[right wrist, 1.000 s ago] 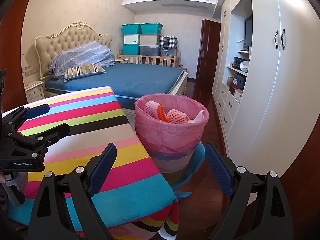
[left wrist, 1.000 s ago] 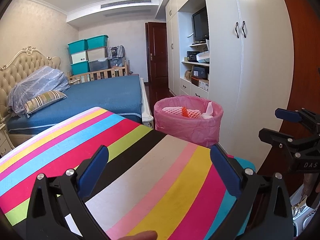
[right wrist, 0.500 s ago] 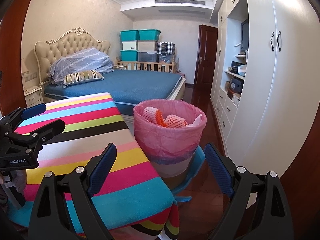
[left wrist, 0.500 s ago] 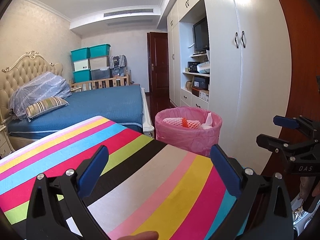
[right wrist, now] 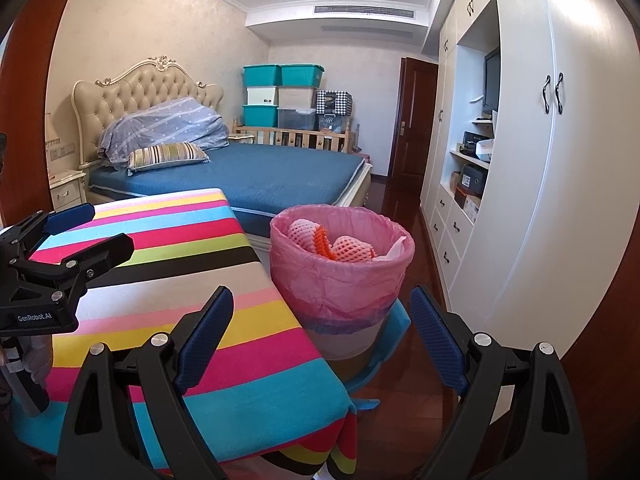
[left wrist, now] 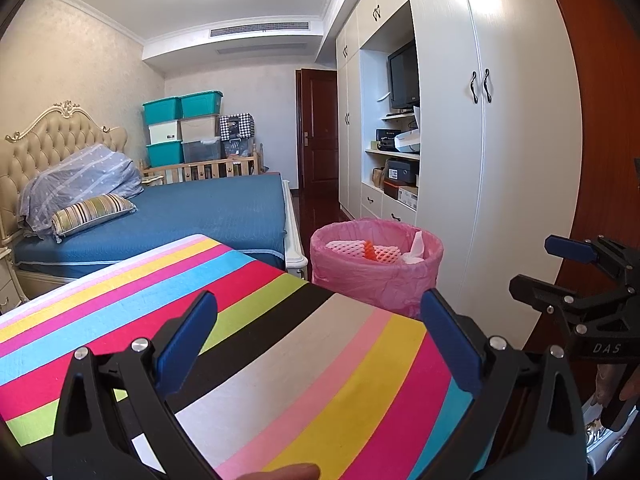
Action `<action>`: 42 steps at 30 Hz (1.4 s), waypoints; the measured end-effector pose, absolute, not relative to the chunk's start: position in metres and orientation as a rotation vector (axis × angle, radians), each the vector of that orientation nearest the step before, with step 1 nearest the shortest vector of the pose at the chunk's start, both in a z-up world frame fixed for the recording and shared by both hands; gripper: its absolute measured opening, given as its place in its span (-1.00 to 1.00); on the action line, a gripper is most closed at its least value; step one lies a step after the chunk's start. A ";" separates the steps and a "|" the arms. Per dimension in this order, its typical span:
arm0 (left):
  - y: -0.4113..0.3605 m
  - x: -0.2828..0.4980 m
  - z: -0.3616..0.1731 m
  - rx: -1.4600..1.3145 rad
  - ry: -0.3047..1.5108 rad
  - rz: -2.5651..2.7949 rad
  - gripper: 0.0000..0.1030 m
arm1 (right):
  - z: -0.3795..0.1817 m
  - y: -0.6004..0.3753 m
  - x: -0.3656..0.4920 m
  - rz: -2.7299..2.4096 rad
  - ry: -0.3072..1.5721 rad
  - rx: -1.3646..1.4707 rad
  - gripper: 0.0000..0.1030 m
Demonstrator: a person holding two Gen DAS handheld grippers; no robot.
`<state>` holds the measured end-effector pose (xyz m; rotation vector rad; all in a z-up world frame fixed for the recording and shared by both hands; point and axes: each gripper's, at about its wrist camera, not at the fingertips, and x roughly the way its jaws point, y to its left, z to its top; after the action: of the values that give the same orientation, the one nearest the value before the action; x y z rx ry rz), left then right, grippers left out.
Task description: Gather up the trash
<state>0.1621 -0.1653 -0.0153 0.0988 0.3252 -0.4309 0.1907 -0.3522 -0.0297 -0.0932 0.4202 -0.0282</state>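
Note:
A bin with a pink bag point(left wrist: 376, 268) stands on the floor past the striped table; it also shows in the right wrist view point(right wrist: 342, 268). Inside lie pink foam nets point(right wrist: 348, 248), an orange piece point(right wrist: 322, 240) and white tissue point(left wrist: 414, 248). My left gripper point(left wrist: 320, 344) is open and empty above the striped tablecloth point(left wrist: 248, 344). My right gripper point(right wrist: 322, 340) is open and empty, held before the bin and the table's right edge. Each gripper shows at the side of the other's view: the right one point(left wrist: 576, 276) and the left one point(right wrist: 80, 232).
A bed with a blue cover point(right wrist: 256, 172) lies behind the table. White wardrobes point(right wrist: 532, 184) run along the right wall, with dark wood floor point(right wrist: 404, 216) between them and the bed. Stacked storage boxes point(right wrist: 280, 96) stand at the far wall.
Both cameras have tilted up and drawn back a little, so the bin and table sit lower in view. Both grippers stay open and empty.

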 end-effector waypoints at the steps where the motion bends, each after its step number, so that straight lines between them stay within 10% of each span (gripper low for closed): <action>1: -0.165 0.162 -0.015 0.099 0.326 -0.431 0.91 | -0.030 -0.352 0.191 -0.029 0.420 -0.093 0.64; 42: -0.165 0.159 -0.017 0.103 0.326 -0.440 0.91 | -0.030 -0.349 0.189 -0.017 0.423 -0.082 0.64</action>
<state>0.1595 -0.1654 -0.0165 0.1034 0.3261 -0.4402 0.1894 -0.3495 -0.0305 -0.0825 0.4232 -0.0168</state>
